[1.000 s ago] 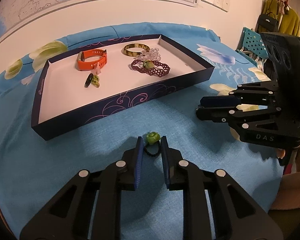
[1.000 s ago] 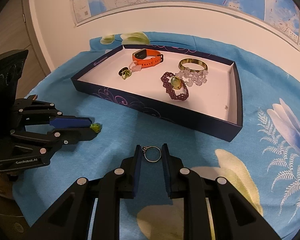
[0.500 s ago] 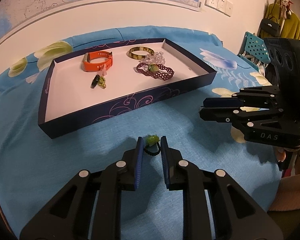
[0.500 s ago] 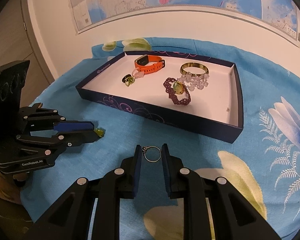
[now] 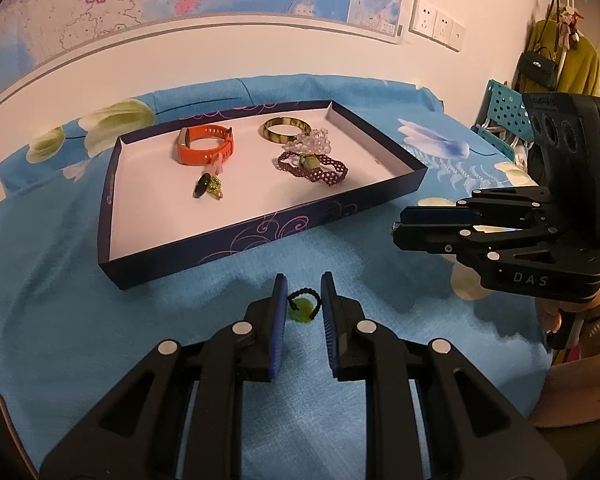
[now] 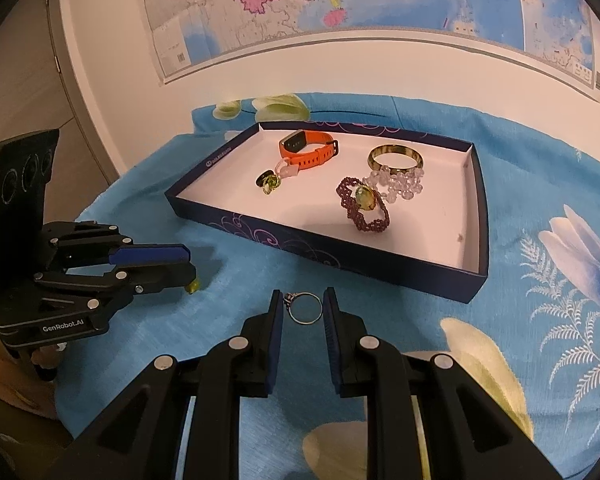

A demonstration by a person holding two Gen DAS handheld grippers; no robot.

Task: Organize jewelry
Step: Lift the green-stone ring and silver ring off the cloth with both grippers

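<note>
My left gripper [image 5: 304,296] is shut on a small black cord ring with a green bead [image 5: 302,309], held above the blue cloth in front of the tray. My right gripper [image 6: 303,304] is shut on a thin silver ring [image 6: 306,308] and holds it above the cloth. The dark blue tray [image 5: 260,236] holds an orange watch band [image 5: 206,149], a gold bangle [image 5: 286,129], clear beads [image 5: 314,142], a maroon beaded bracelet [image 5: 314,166] and a small black-and-green ring [image 5: 208,189]. In the right wrist view the left gripper [image 6: 188,268] is at the left, the tray [image 6: 340,252] ahead.
A blue floral cloth [image 5: 60,280] covers the table. A wall with a map [image 5: 180,0] stands behind the tray. The right gripper's body [image 5: 540,240] is close on the right in the left wrist view. A blue chair [image 5: 504,108] and hanging clothes [image 5: 560,64] are at the far right.
Both grippers have lifted with their rings and drawn back, so the tray looks farther away. The green bead now hangs below the left gripper's cord loop.
</note>
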